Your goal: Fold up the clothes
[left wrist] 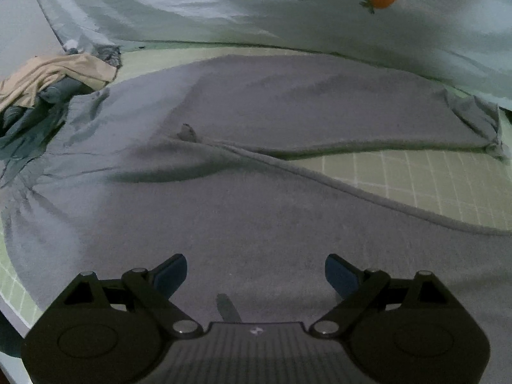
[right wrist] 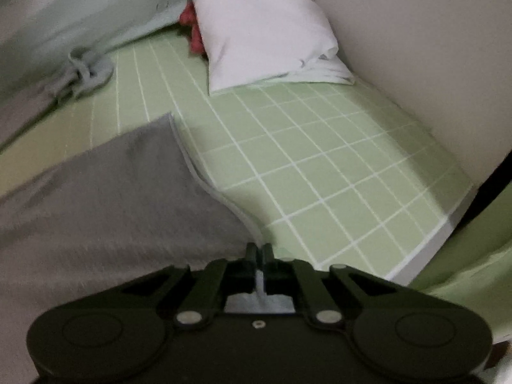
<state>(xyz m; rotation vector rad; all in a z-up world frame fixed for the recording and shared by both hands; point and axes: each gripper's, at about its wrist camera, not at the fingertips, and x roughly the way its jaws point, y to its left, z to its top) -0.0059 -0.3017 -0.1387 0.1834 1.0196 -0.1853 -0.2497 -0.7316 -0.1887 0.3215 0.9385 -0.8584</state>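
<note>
While the left gripper (left wrist: 256, 272) hovers with jaws spread wide over the grey fleece garment (left wrist: 256, 198), the right gripper (right wrist: 260, 252) is clamped on that garment's hem; garment spread flat on green white-gridded bedsheet (right wrist: 320, 176); white pillow (right wrist: 259, 32) beyond

The left gripper (left wrist: 256, 275) is black with blue fingertips (left wrist: 171, 273), silver pivot screws and a ribbed centre plate.

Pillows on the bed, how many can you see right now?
1. A white pillow lies at the far end of the green checked sheet, against the wall, in the right wrist view. Others may be hidden under the quilt.
</note>
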